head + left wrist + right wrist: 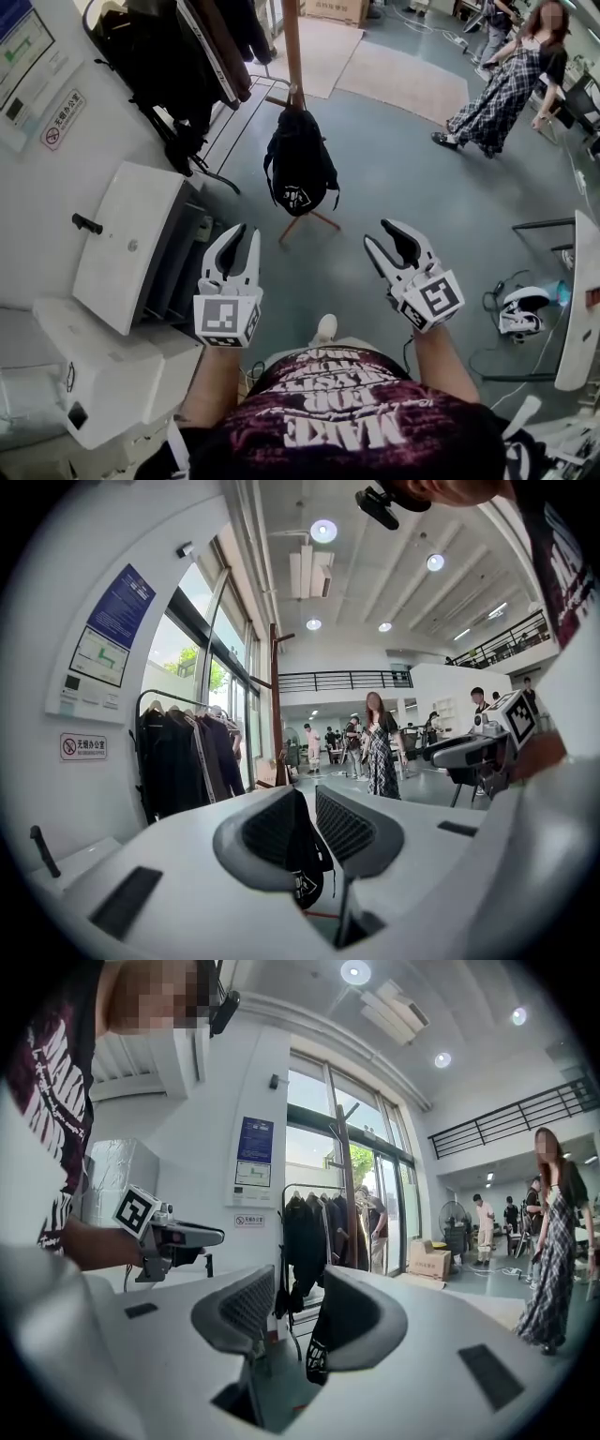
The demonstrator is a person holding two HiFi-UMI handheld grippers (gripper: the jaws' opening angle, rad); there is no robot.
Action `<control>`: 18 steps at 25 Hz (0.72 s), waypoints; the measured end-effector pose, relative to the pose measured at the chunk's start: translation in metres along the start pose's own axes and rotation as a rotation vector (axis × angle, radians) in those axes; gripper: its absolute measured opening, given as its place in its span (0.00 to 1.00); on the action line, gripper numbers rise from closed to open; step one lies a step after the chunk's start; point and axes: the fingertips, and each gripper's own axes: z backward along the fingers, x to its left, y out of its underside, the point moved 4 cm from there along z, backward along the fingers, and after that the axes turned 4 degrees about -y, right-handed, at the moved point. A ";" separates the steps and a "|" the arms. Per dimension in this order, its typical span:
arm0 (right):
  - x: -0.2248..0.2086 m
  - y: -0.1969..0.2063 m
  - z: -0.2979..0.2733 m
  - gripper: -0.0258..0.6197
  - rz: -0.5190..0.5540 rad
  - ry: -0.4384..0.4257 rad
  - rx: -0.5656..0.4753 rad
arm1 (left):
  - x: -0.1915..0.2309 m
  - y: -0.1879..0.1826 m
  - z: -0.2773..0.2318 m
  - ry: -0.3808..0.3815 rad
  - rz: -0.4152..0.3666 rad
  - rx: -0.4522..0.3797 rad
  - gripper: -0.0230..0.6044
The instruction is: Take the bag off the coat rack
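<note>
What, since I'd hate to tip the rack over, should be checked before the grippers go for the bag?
1. Left gripper open and empty: ok.
2. Right gripper open and empty: ok.
3. Bag hanging on the coat rack: ok.
4. Grippers within touch of the bag: not ok, both are short of it.
5. Floor between grippers and bag free: ok; a person stands off to the right.
6. How the bag is hooked on: cannot tell.
</note>
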 end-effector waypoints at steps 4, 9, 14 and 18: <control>-0.024 -0.002 -0.010 0.31 0.005 -0.016 0.000 | 0.000 -0.006 -0.018 -0.021 -0.006 -0.009 0.15; -0.045 -0.003 -0.021 0.31 0.004 -0.030 -0.001 | 0.000 -0.005 -0.032 -0.047 -0.005 -0.005 0.15; -0.047 0.000 -0.032 0.31 -0.004 -0.054 0.008 | 0.005 -0.001 -0.036 -0.067 0.001 0.009 0.15; -0.047 -0.005 -0.044 0.29 0.006 -0.069 0.015 | 0.013 -0.002 -0.036 -0.080 0.006 0.006 0.15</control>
